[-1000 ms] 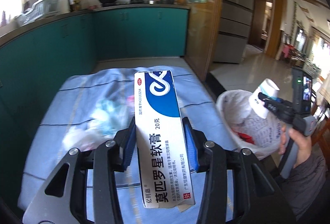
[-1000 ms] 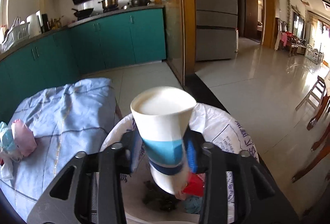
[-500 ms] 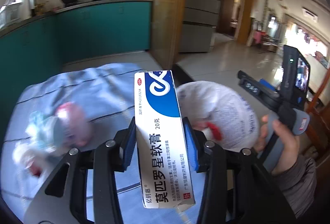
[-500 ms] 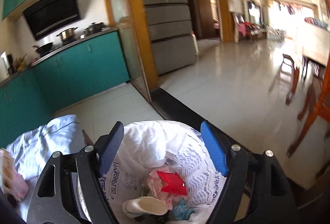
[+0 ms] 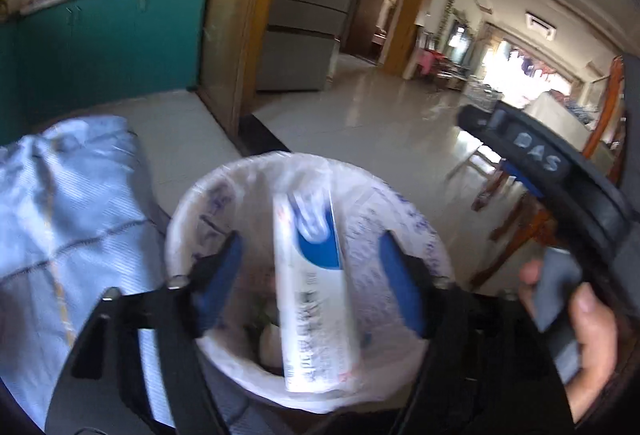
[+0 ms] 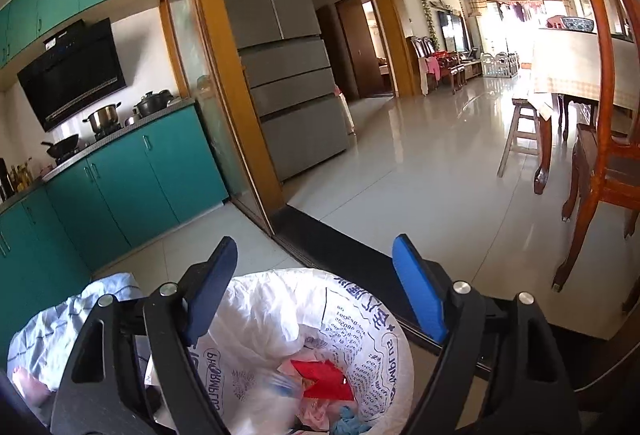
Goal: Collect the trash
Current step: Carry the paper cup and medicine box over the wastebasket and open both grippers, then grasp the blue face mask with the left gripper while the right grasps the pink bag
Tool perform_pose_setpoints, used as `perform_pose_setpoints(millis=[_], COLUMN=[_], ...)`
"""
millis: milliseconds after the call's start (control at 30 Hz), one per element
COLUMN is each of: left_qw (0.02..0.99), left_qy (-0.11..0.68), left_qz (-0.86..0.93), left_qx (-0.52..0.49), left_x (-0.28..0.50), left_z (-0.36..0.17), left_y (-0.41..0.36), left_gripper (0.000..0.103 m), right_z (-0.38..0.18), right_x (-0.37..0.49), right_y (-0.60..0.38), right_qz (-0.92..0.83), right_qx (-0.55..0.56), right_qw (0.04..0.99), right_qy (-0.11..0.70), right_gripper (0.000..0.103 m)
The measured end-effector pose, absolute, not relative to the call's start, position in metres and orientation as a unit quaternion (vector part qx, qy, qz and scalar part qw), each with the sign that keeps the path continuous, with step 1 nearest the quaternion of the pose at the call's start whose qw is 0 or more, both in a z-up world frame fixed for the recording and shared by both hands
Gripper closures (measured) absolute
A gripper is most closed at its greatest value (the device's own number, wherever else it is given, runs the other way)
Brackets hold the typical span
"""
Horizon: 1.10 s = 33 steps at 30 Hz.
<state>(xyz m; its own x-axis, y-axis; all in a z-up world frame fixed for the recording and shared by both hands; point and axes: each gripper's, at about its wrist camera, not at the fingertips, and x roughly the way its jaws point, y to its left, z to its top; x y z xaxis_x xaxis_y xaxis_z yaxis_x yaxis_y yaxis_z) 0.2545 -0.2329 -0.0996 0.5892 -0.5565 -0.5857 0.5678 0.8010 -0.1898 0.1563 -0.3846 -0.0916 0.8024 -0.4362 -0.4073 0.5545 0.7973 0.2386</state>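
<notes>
Left claw (image 5: 308, 279) opening, white-and-blue box (image 5: 314, 287) loose between its pads over the bag-lined bin (image 5: 404, 219); right claw (image 6: 316, 287) opening, empty.

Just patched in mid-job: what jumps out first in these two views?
The white-and-blue box tilts loose between the opening jaws of the left gripper, over the bin bag. The right gripper is open and empty above that bag, where red paper lies on the trash. A blue cloth covers the table left of the bin.
</notes>
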Motion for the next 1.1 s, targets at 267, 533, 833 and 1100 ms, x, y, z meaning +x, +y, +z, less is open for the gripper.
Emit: perform_pose_setpoints(millis=[267, 533, 833, 1100], left_qw=[0.964, 0.934, 0.931, 0.949], left_qy=[0.253, 0.35, 0.358, 0.313], left_qz=[-0.046, 0.058, 0.031, 0.016], left_qx=[0.062, -0.043, -0.062, -0.032], left_x=[0.217, 0.24, 0.222, 0.142], left_z=[-0.05, -0.058, -0.074, -0.035], left_y=[-0.126, 0.014, 0.041, 0.057], left_gripper=[0.024, 0.02, 0.081, 0.083], right_z=[-0.092, -0.096, -0.101, -0.103], right_x=[0.174, 0.192, 0.21, 0.246], right_y=[-0.331, -0.259, -0.178, -0.086], right_qz=[-0.165, -0.01, 0.208, 0.31], right_qx=[0.123, 0.09, 0.029, -0.011], right_qw=[0.957, 0.966, 0.931, 0.88], right_qy=[0.204, 0.24, 0.297, 0.36], right_gripper=[0.024, 0.024, 0.024, 0.014])
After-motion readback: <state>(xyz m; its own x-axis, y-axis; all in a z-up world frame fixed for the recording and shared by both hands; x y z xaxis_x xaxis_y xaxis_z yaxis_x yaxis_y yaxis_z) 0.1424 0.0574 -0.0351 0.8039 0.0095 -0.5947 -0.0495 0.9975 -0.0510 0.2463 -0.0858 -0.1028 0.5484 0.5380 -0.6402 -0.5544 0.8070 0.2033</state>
